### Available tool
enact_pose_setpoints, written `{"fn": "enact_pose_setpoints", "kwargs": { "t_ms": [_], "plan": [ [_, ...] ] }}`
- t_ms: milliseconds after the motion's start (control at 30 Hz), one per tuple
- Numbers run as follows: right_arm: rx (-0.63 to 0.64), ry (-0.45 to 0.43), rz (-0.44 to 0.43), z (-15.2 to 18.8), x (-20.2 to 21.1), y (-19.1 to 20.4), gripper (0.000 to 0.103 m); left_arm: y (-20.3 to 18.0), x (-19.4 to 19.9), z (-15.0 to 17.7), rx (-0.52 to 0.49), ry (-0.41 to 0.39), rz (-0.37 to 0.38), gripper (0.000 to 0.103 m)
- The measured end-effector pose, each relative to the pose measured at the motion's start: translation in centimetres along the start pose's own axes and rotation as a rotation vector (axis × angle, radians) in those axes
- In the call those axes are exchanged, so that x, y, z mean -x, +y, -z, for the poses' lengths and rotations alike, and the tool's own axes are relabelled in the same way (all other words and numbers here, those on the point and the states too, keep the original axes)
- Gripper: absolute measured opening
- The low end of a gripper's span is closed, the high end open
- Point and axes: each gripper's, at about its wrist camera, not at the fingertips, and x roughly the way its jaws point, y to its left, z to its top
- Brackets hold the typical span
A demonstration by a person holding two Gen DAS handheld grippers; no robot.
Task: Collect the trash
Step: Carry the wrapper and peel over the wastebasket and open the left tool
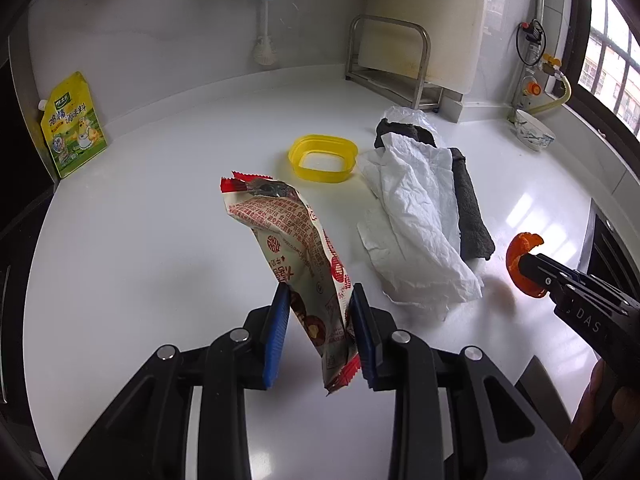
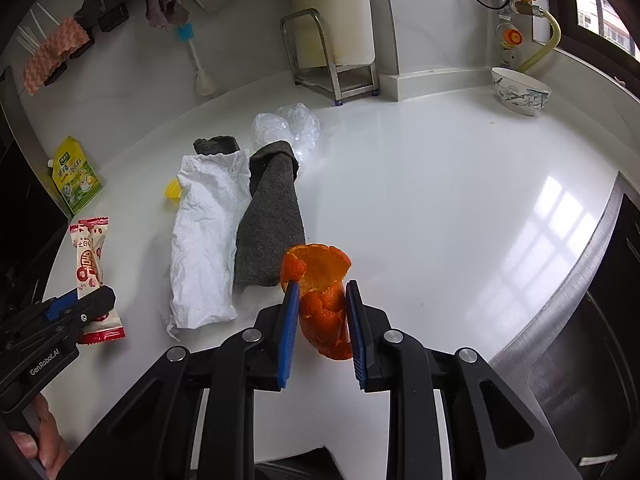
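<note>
My left gripper [image 1: 320, 292] is shut on a red and cream snack wrapper [image 1: 296, 248] and holds it above the white counter [image 1: 140, 240]. The wrapper also shows in the right wrist view [image 2: 90, 264], with the left gripper [image 2: 76, 304] at the lower left. My right gripper [image 2: 322, 288] is shut on an orange peel [image 2: 320, 280], held above the counter. The peel [image 1: 520, 252] and right gripper also show at the right of the left wrist view. A crumpled white paper towel [image 1: 416, 220] lies on the counter, also seen in the right wrist view [image 2: 204, 240].
A grey cloth [image 2: 272, 216] lies beside the paper towel. A yellow plastic ring [image 1: 323, 158], clear plastic bag [image 2: 292, 124], green seasoning pouch [image 1: 74, 130], metal rack [image 1: 394, 60] and patterned bowl [image 2: 520, 90] stand around. A steel-edged stove [image 2: 580, 300] is at right.
</note>
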Motion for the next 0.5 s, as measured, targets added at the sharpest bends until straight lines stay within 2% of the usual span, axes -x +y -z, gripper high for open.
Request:
{"fn": "enact_pose_setpoints", "kwargs": {
  "t_ms": [267, 500],
  "plan": [
    [-0.02, -0.013, 0.003, 1.6, 2.6, 1.2, 0.022, -0.1, 2.7, 1.5, -0.067, -0.007, 0.022, 0.031],
    [-0.033, -0.009, 0.015, 4.1, 6.6, 2.5, 0.022, -0.8, 5.8, 3.5, -0.141, -0.013, 0.056, 0.031]
  ]
}}
